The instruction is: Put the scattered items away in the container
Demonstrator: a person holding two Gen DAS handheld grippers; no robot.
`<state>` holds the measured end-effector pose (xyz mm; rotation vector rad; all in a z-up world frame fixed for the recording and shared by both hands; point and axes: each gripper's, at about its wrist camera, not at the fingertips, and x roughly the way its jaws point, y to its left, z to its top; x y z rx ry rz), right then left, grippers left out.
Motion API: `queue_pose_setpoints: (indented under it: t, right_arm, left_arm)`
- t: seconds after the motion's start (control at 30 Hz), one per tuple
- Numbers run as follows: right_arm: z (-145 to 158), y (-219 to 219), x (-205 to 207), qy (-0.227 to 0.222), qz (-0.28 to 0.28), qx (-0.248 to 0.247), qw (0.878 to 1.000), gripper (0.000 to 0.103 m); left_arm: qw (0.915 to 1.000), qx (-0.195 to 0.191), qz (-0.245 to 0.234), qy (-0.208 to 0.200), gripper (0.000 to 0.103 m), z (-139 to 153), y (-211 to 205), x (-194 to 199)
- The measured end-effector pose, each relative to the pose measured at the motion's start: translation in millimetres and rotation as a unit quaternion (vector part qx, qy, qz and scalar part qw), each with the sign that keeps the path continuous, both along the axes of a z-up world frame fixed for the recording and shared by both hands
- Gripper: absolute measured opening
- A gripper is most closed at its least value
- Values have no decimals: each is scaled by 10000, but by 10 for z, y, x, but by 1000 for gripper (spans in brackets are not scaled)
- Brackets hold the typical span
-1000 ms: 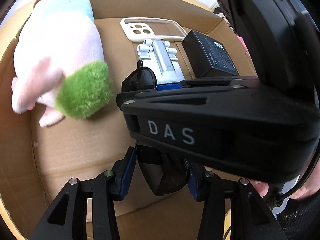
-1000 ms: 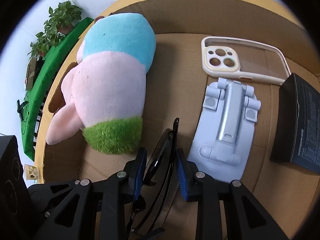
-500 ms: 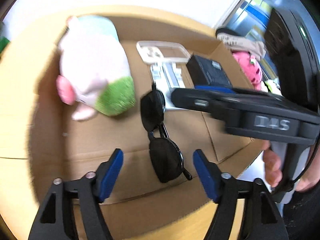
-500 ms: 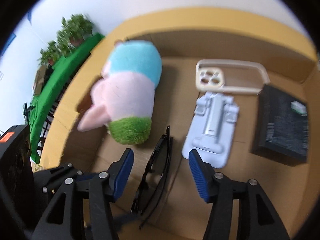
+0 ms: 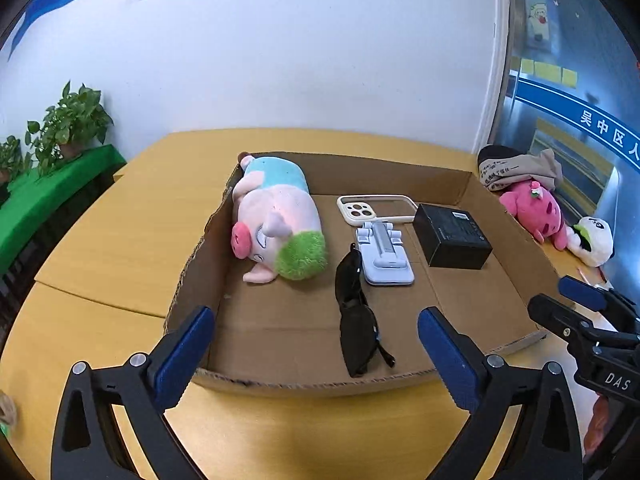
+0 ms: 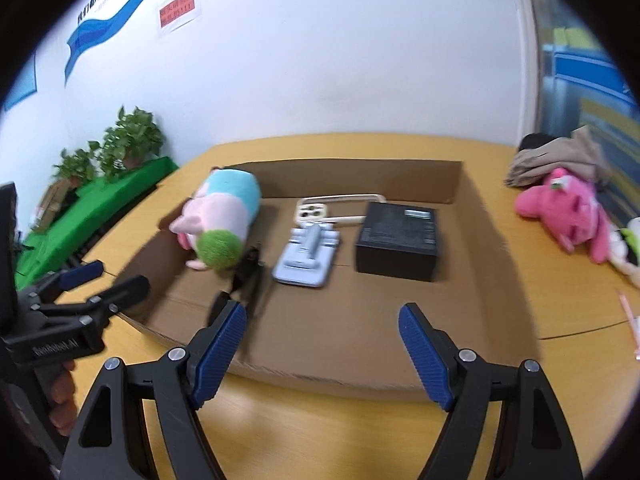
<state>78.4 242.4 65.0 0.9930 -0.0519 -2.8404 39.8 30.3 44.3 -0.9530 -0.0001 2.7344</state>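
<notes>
A shallow cardboard box lies on the wooden table. Inside it are a pink plush pig, black sunglasses, a light blue phone stand, a cream phone case and a black box. My left gripper is open and empty, pulled back in front of the box. My right gripper is open and empty too, also in front of the box; it shows at the right of the left wrist view.
A pink plush toy, a white plush and a bundle of cloth lie on the table right of the box. Potted plants stand on a green shelf at the left.
Both grippers let go of the sunglasses, opened wide and drew back up out of the box. The sunglasses now lie on the box floor.
</notes>
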Motion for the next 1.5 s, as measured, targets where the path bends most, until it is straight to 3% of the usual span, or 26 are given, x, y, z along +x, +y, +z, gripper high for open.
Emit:
queue_pose_setpoints:
  t: [0.4,1.5]
  right_arm:
    - [104,36,347,271,74,56,9996,79]
    - [38,84,377,251,14,4,9997,79]
  left_arm:
    - [9991,-174,244,306,103,96,-5,88]
    - [9985,-409,305,182,103,31,85,221]
